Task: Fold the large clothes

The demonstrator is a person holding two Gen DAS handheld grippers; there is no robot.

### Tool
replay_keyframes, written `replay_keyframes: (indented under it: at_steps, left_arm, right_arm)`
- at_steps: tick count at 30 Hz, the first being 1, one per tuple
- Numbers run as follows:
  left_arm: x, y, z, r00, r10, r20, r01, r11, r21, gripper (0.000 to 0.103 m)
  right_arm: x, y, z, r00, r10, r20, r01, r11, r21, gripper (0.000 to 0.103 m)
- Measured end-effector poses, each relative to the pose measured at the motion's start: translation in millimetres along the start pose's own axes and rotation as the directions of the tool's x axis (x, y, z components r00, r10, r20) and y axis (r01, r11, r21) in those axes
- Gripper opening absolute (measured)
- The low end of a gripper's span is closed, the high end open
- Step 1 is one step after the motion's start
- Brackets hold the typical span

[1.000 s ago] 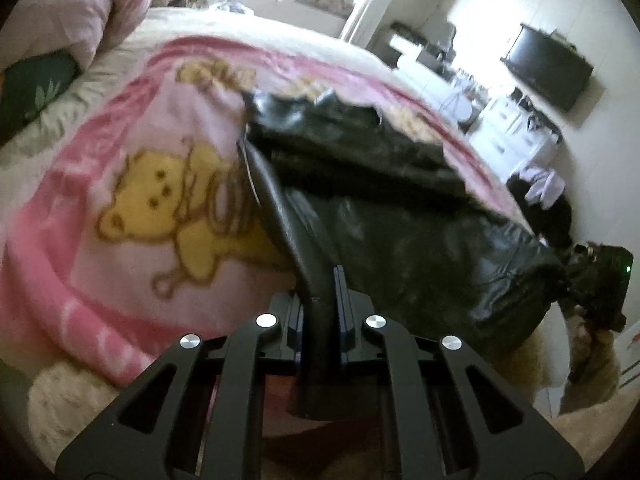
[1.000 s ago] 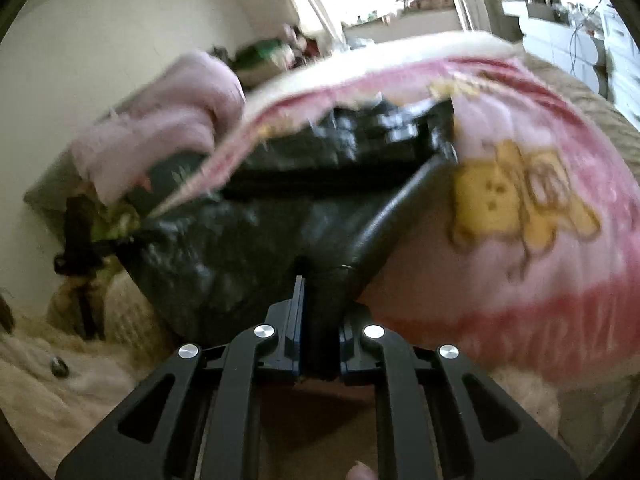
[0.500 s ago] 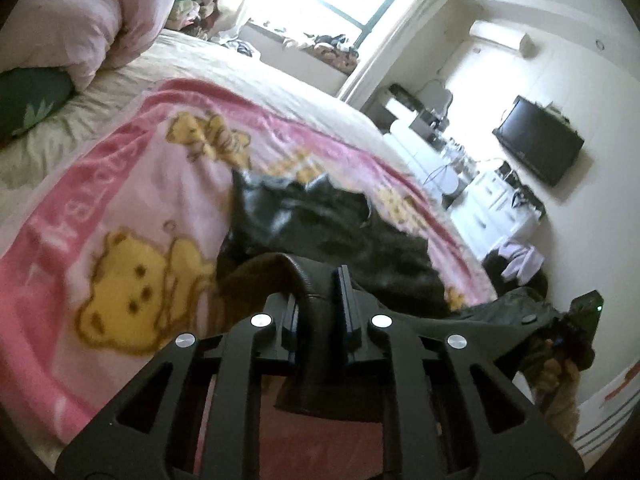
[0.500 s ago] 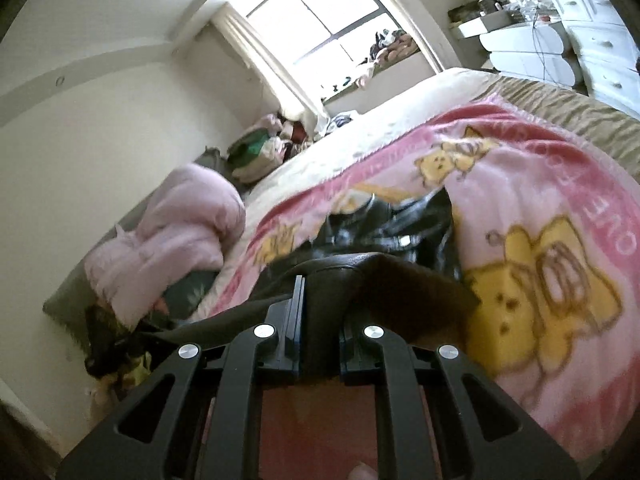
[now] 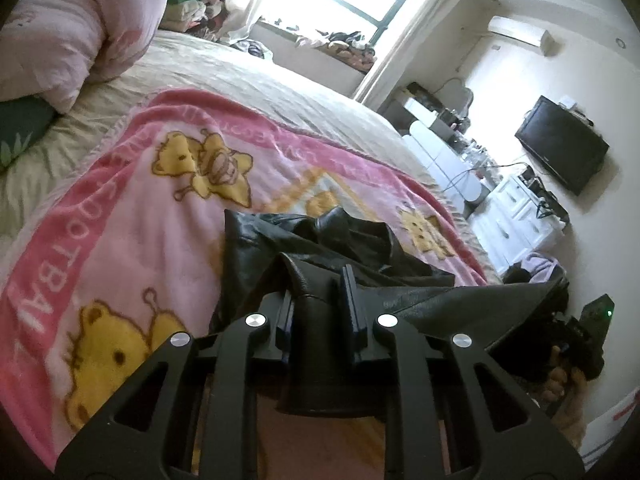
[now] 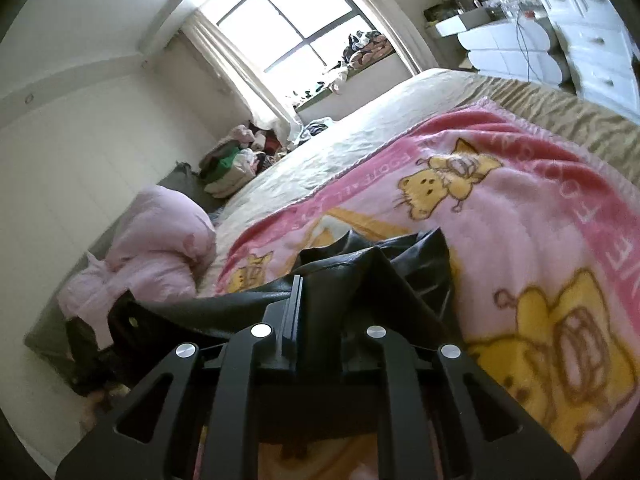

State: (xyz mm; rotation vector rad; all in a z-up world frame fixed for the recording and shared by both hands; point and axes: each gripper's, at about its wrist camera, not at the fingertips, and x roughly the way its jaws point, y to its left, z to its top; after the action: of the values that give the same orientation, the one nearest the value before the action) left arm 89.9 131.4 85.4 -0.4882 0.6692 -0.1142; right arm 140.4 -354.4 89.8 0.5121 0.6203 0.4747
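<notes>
Between the left gripper's (image 5: pixel 320 296) fingers sits a bunched fold of the black leather garment (image 5: pixel 344 240); its jaws are opening slightly, though the pads still pinch the fold. The right gripper (image 6: pixel 320 304) clamps another fold of it, jaws nearly closed. Ahead of both, the garment's remainder lies on the pink bear blanket (image 5: pixel 132 216); beyond are the bed (image 6: pixel 360 128) and window (image 6: pixel 288 16).

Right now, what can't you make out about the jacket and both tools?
- Jacket near edge: both wrist views, hidden under the tool bodies.
- Left tool pads: black on black leather; jaws opening, jacket fold between them, contact unclear.
- Right tool: its right finger is hidden by the fold; jaws opening.
- Garment shape, sleeves: bunched on the blanket, unreadable.
</notes>
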Motion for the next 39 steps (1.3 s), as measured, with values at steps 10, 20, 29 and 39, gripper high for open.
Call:
replay_keyframes:
  at_steps: [10,20,29,39]
  left_arm:
    - [46.1,10.1,21.4,0.998,0.032,-0.053,-0.034,0.999,-0.029,0.016]
    - [73.3,16.3,23.2,0.994,0.070,-0.084,-0.071,0.997,-0.017,0.021]
    - [87.0,16.6,22.1,0.991,0.090,-0.097,-0.089,0.996,0.013,0.025]
    - [83.9,15.7,23.6,0.995,0.078,-0.059,-0.078,0.997,0.003,0.047]
  right_arm:
    - [44.6,-16.4,12.1,0.996,-0.084,-0.039,0.085,0.996,0.025,0.016]
    - [76.6,-35.8,12.4,0.982,-0.170,-0.081,0.172,0.985,0.022,0.018]
    - [91.5,-37.9,9.6,0.971,-0.216,-0.101,0.217,0.976,0.002,0.027]
    - [84.7,-38.9,14.4,0.966,-0.249,-0.069,0.250,0.968,0.010,0.057]
